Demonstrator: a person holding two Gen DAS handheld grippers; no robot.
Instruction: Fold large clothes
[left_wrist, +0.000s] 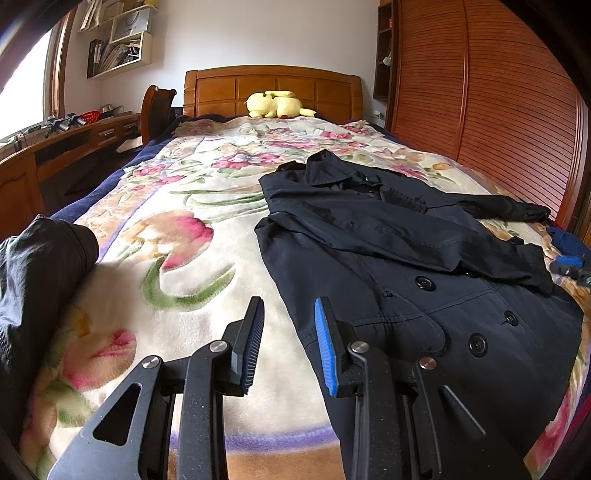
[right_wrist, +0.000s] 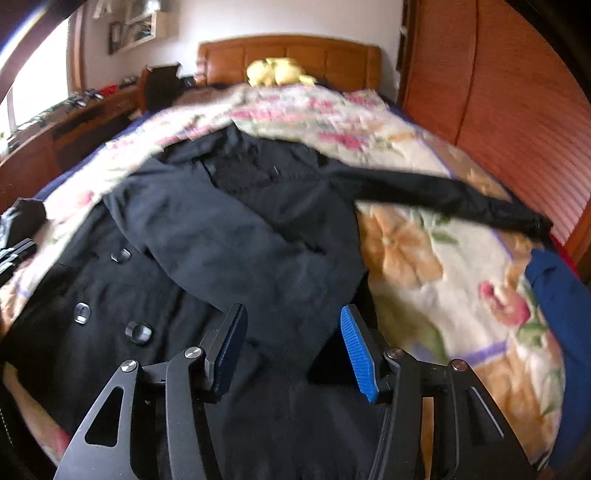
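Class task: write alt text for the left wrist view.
A black double-breasted coat lies spread on a floral fleece blanket, one sleeve folded across its front. The left hand-held gripper hovers open beside the coat's edge, holding nothing.

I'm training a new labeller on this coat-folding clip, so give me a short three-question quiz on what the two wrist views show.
1. True or false: the left gripper holds the black coat.
2. Which sleeve state is right? A) both folded in; B) one sleeve stretched out across the floral blanket; C) both hidden.
3. Fill in: by the headboard lies a yellow ____.

Key
1. False: its fingers stand apart over the blanket, beside the coat's edge.
2. B.
3. Plush toy.
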